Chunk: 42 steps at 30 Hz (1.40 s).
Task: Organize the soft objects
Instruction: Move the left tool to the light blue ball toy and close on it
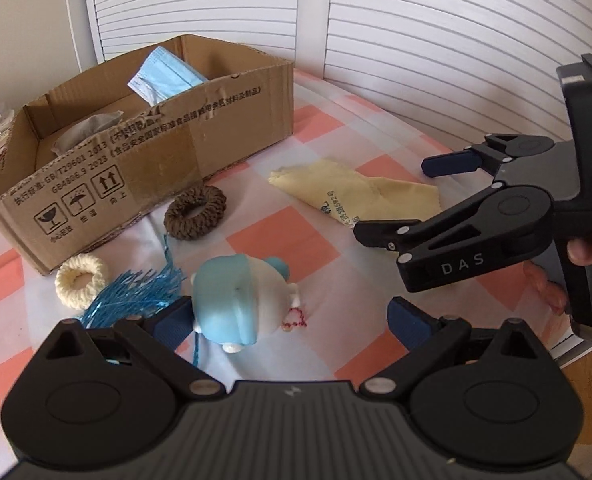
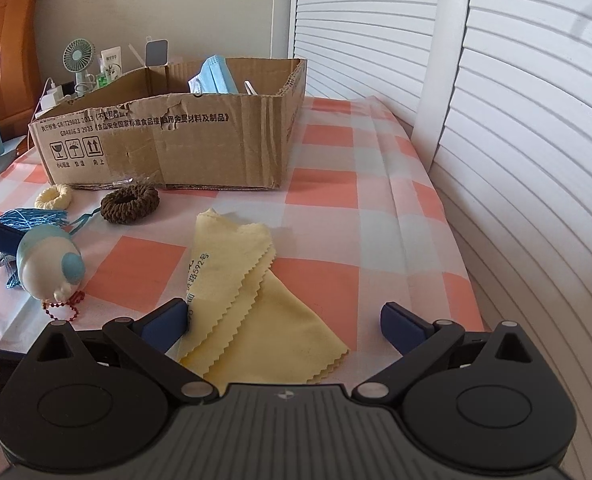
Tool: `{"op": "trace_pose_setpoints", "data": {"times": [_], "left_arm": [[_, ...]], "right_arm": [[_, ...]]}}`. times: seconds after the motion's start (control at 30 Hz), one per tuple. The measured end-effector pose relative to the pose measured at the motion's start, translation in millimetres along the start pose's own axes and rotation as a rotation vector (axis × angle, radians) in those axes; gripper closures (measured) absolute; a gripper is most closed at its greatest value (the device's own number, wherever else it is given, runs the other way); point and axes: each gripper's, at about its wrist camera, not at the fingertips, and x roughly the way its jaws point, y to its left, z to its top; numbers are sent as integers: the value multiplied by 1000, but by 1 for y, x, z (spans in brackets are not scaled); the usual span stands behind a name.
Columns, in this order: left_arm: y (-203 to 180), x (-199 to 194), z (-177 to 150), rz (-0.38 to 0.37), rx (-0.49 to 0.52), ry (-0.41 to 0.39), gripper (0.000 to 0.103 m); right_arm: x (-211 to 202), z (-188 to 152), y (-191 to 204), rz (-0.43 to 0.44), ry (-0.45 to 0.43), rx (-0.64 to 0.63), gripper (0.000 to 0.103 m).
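Note:
A blue and white plush toy [image 1: 235, 300] lies on the checked cloth, by the left finger of my open left gripper [image 1: 291, 320]. It also shows in the right wrist view [image 2: 49, 264]. A folded yellow cloth [image 2: 251, 292] lies between the fingers of my open right gripper [image 2: 285, 322]; its left finger touches the cloth. The cloth also shows in the left wrist view [image 1: 356, 196], with the right gripper [image 1: 408, 200] above it. A brown knitted ring [image 1: 195, 217], a cream ring [image 1: 81, 280] and a blue tassel [image 1: 135, 296] lie before a cardboard box [image 1: 155, 152].
The box holds a blue face mask [image 1: 163, 76] and a grey cloth [image 1: 87, 130]. White slatted doors [image 2: 516, 120] stand behind and to the right. A small fan [image 2: 79, 60] and bottles stand behind the box. The table edge runs along the right.

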Motion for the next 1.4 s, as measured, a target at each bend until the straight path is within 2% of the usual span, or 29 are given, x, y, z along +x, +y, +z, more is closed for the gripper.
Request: {"op": "trace_pose_setpoints", "data": {"times": [0.2,0.3,0.57,0.8,1.13,1.27,1.4], "left_arm": [[-8,23,8,-76,41,23,1],[-16,28,4,-51,88,13,1],[-13,23,-5,-52,73,-45,0],[-14,15,-10,-20,42,-73,0],[-6,10,-9,20,21,-67,1],[-2,5,-8,60,20,-94,6],[2,-2,-5,79,10,-129,23]], "right_arm": [[1,-1,-3,9,-7,3,0],[1,-1,-3,9,-8,3,0],[0,-2,-3,8,-11,6,0],[0,-1,-2,0,-5,9,0],[-2,-1,-2,-4,8,-2,0],[-3,-1,-1,-3,7,-6,0],[-3,-2,-1,-5,6,-6,0]]}}
